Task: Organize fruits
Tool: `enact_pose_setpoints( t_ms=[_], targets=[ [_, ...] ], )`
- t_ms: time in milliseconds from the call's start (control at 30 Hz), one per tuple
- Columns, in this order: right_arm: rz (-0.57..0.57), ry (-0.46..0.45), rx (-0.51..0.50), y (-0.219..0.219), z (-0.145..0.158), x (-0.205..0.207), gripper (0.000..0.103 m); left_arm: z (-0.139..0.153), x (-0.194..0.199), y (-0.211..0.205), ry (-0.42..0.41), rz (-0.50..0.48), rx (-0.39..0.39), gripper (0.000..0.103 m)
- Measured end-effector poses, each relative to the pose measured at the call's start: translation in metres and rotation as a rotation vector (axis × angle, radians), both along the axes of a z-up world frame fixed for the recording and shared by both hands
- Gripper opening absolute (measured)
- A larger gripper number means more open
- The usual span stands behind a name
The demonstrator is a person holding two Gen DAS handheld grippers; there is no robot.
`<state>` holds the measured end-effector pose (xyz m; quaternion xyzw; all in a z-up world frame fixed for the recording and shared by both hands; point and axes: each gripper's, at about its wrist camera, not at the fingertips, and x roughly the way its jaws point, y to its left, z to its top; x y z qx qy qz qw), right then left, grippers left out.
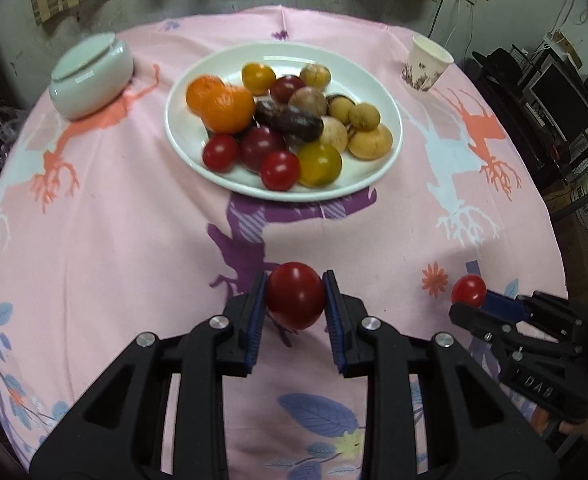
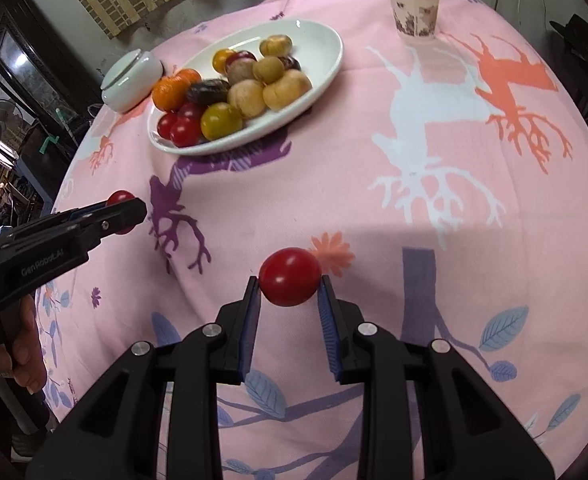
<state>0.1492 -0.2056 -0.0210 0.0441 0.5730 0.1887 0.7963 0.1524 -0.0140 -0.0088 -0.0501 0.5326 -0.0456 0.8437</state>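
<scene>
**Red tomatoes in both tongs, plate waiting beyond**

Red and glossy, one small tomato [image 1: 295, 301] sits pinched between the blue pads of the left tongs [image 1: 294, 304], held clear above the pink tablecloth [image 1: 113, 240]. A second red tomato [image 2: 289, 277] is clamped the same way in the right tongs [image 2: 289, 286], its sides pressed by both pads. Each pair of jaws stands narrow, closed on its fruit near the fingertips, not deep in the throat.

Judging by this, the step in hand is the carry: both fruits are picked up and neither is set down yet. The next move probably calls for bringing each tomato over to where the red ones belong and easing the jaws apart low, so the round fruit does not roll.

Farther off, at the middle of the table, a white plate [image 1: 382, 92] holds a mixed heap: oranges [image 1: 227, 108] on its left, red tomatoes [image 1: 279, 170] along its near edge, pale brown round fruits on its right. A white lidded jar [image 1: 93, 80] stands to the far left of the plate, a paper cup [image 1: 428, 64] to the far right, both well apart from the tongs.
</scene>
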Motion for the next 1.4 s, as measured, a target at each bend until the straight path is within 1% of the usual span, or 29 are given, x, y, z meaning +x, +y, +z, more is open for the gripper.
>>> enact_pose_setpoints(
  t_ms=[167,333,433,533,733,833,933,967,1000,1033,1067,1100,1167,1233,1300,1400],
  targets=[
    [0.027,-0.058,0.02,0.013,0.023,0.02,0.029,0.022,0.011,0.006,-0.05,-0.004,0.005,0.028],
    [0.042,-0.126,0.051,0.029,0.048,0.059,0.03,0.037,0.043,0.004,-0.095,-0.015,0.014,0.028],
    [0.044,-0.17,0.049,0.04,0.055,0.086,0.03,0.04,0.065,0.004,-0.104,-0.012,0.008,0.028],
    [0.036,-0.169,0.047,0.046,0.05,0.111,0.03,0.038,0.085,0.005,-0.103,-0.007,-0.007,0.028],
    [0.01,-0.127,0.074,0.051,0.03,0.149,0.03,0.028,0.12,0.005,-0.101,-0.007,0.001,0.028],
    [-0.005,-0.105,0.064,0.054,0.015,0.163,0.03,0.02,0.133,0.006,-0.093,-0.003,0.015,0.028],
    [-0.004,-0.088,0.069,0.058,0.005,0.171,0.031,0.012,0.142,0.01,-0.068,0.016,-0.005,0.028],
    [-0.003,-0.086,0.067,0.059,0.004,0.172,0.031,0.01,0.144,0.013,-0.061,0.035,-0.009,0.031],
    [-0.004,-0.083,0.065,0.06,0.003,0.172,0.032,0.009,0.145,0.014,-0.06,0.048,-0.006,0.048],
    [-0.012,-0.083,0.057,0.06,0.003,0.172,0.033,0.009,0.145,0.015,-0.066,0.066,0.01,0.057],
    [-0.021,-0.089,0.043,0.059,0.003,0.171,0.034,0.011,0.144,0.018,-0.08,0.099,0.044,0.07],
    [-0.021,-0.096,0.04,0.058,0.004,0.17,0.035,0.013,0.143,0.019,-0.089,0.113,0.052,0.076],
    [-0.019,-0.106,0.036,0.055,0.007,0.167,0.04,0.014,0.142,0.022,-0.081,0.12,0.038,0.077],
    [-0.043,-0.12,0.019,0.049,0.011,0.162,0.056,0.015,0.139,0.024,-0.068,0.131,0.043,0.078],
    [-0.061,-0.136,0.035,0.042,0.016,0.156,0.061,0.018,0.133,0.024,-0.069,0.13,0.057,0.084],
    [-0.056,-0.134,0.021,0.036,0.022,0.142,0.061,0.023,0.119,0.021,-0.066,0.122,0.094,0.088]
  ],
)
